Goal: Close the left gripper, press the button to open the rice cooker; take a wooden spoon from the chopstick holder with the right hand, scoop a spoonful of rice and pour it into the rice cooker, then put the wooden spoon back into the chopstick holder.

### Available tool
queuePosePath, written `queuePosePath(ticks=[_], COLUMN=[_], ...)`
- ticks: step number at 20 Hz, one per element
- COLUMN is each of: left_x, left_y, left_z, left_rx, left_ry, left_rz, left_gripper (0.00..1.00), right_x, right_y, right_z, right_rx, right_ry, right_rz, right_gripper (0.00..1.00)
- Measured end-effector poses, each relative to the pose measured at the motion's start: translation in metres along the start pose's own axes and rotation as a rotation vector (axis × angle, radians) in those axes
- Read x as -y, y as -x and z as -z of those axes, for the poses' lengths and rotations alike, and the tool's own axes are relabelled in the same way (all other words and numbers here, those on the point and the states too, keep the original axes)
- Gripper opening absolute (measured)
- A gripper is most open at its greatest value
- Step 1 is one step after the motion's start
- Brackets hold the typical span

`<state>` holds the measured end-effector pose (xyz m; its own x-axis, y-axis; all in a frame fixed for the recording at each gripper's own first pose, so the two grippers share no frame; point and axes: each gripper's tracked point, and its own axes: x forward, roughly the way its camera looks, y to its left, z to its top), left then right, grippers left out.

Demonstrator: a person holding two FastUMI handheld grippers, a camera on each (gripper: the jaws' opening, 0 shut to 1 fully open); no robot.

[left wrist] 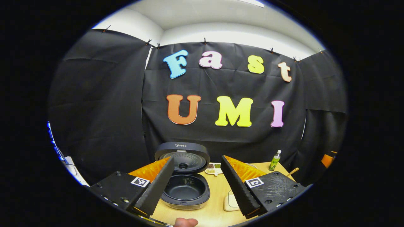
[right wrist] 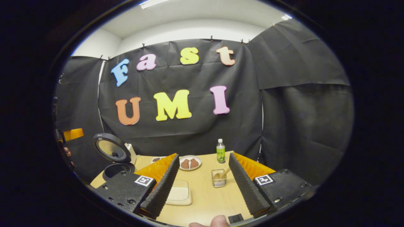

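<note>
Your left gripper has its jaws spread wide, holding nothing; the fingers are black wedges with ribbed, saw-toothed inner faces and orange backs, each base carrying a small square marker. Between them sits the rice cooker, lid standing upright and open: a dark, rounded body with a smooth black inner pot and a round, dimpled metal plate inside the lid. Beyond it lies a small divided dish of dark and green grains.

Your right gripper is also spread apart and empty, the same ribbed black wedges. Between its fingers, further off, stands the chopstick holder, a small clear square container, with the wooden spoon leaning in it, pale handle tilted up to the right. Just beside the left finger lies a cream, rounded-square tray. Behind are a white plate with brown lumps and a green bottle with a white cap.

Everything rests on a light wood-grain table, with black cloth draped around and a white ceiling above.
</note>
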<state>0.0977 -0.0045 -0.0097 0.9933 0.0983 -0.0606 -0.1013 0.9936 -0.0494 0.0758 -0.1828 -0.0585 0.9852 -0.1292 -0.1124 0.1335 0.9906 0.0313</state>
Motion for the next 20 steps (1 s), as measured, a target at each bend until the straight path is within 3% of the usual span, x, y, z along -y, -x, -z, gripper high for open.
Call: queuePosePath(ticks=[5,10,19,20], left_x=[0.020,0.030,0.072,0.075], left_y=[0.001,-0.008,-0.027,-0.028], left_z=[-0.005,0.004,-0.003,0.000], left_rx=[0.021,-0.017,-0.008,-0.022], left_ry=[0.004,-0.017,0.007,0.000], left_rz=[0.016,-0.029,-0.065,-0.069], left_gripper=[0.95,0.95,0.95,0.95], right_x=[0.035,0.066,0.108,0.114], right_y=[-0.047,-0.110,-0.220,-0.229], right_z=[0.035,0.083,0.186,0.197], right_rx=[-0.029,-0.058,-0.169,-0.187], right_ry=[0.011,0.005,-0.125,-0.144], right_rz=[0.032,0.050,0.018,0.026], right_gripper=[1.00,1.00,1.00,0.96])
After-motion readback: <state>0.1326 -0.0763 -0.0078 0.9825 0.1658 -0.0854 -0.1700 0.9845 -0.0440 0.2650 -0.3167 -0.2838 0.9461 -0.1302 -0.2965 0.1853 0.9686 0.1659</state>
